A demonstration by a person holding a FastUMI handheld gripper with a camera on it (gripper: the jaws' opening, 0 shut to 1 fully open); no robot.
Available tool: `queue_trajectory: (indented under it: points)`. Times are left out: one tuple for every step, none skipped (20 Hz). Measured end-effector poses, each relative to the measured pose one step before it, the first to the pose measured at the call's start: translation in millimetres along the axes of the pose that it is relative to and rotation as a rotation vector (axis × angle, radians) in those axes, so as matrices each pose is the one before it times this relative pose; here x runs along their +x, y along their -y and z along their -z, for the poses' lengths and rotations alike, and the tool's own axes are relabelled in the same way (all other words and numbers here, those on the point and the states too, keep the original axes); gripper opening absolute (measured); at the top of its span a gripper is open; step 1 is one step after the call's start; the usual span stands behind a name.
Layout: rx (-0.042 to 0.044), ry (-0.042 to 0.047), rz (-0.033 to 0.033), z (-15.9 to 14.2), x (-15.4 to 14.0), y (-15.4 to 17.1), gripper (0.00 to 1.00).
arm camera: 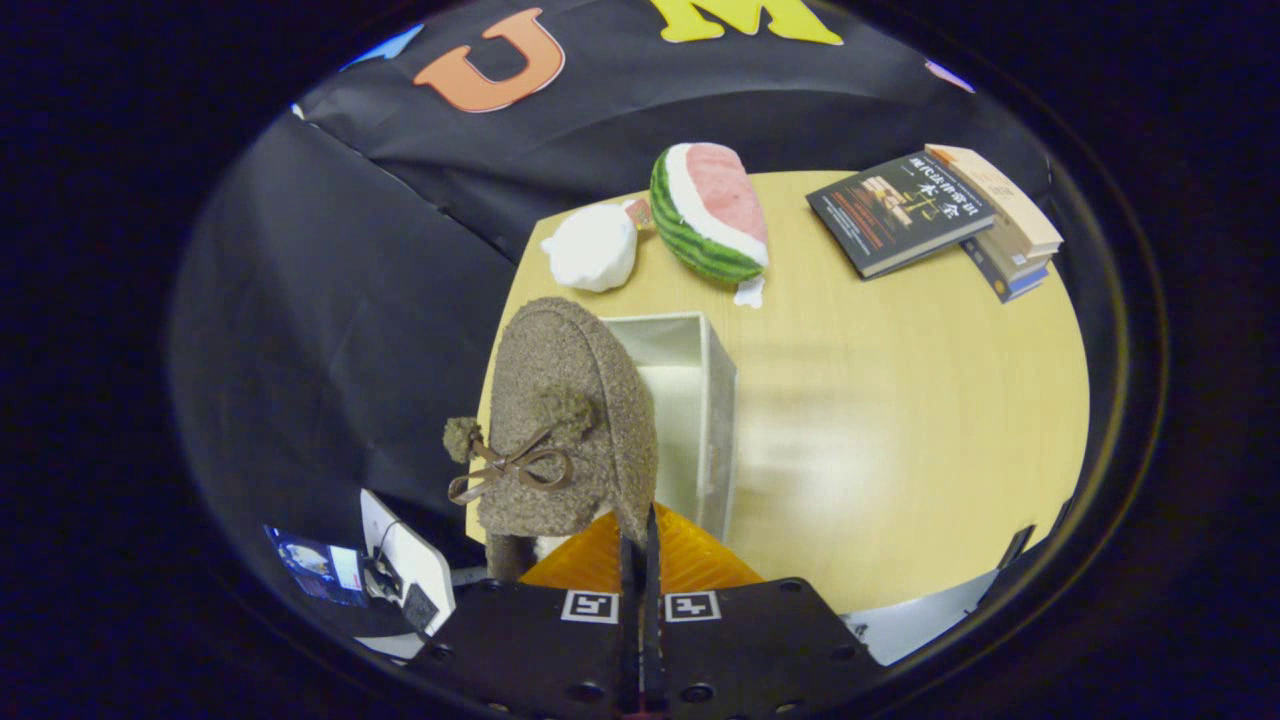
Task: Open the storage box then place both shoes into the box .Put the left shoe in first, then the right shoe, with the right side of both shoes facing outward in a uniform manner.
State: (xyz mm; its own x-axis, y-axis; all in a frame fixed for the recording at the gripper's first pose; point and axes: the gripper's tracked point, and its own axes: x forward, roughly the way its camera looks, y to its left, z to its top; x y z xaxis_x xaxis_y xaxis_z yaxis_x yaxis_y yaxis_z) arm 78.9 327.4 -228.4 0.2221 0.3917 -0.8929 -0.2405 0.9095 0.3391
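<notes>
One fuzzy brown shoe (565, 420) pinched at its edge, hanging just ahead of the gripper (637, 545), fingers pressed nearly together on it. Below and just beyond, the open white storage box (715, 400) on the wooden table (900, 400). Carrying step, probably the first shoe, box interior seemingly bare though partly hidden. Next: lower over the opening, right side outward, then release. Further off, watermelon toy (710, 210), white bundle (592, 248), stacked books (940, 215).

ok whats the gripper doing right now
Gripper: closed, pinching the edge of the brown fuzzy shoe, held up beside the open storage box.
</notes>
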Motion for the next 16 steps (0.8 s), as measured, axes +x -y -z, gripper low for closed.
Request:
queue_trajectory:
  points:
    - [0.0119, 0.0004, 0.035, 0.21, 12.78, -1.93, 0.02]
    - [0.01556, -0.00194, 0.03781, 1.58, 12.45, 0.11, 0.02]
    - [0.0155, -0.00309, 0.03225, 1.52, 11.55, -0.45, 0.02]
    - [0.01482, -0.00491, 0.02856, 1.36, 11.74, 0.31, 0.02]
    - [0.01319, 0.00239, 0.03311, -0.94, 10.74, 2.96, 0.02]
    - [0.01399, -0.00163, 0.03672, 1.01, 8.27, 3.4, 0.02]
    - [0.00667, -0.00367, 0.03478, 0.52, 8.58, 3.19, 0.03]
    - [0.00687, -0.00161, 0.02972, 0.58, 7.5, 2.02, 0.02]
    - [0.00429, 0.00289, 0.02986, -0.31, 7.4, 2.13, 0.02]
    - [0.00131, 0.001, 0.03945, 0.5, 6.01, 3.3, 0.02]
    - [-0.00844, 0.00715, 0.03391, -0.64, 3.16, 0.69, 0.02]
    - [-0.00711, 0.01941, 0.02412, -3.37, 4.46, -0.91, 0.02]
    - [-0.00886, 0.02182, 0.02424, -3.94, 4.42, 0.27, 0.02]
    - [-0.00628, 0.0154, 0.02853, -1.71, 4.16, 2.69, 0.02]
    - [-0.00133, 0.00352, 0.02245, 0.54, 2.65, 1.76, 0.02]
    - [0.00403, 0.00174, 0.00606, 0.0, 3.77, -1.27, 0.02]
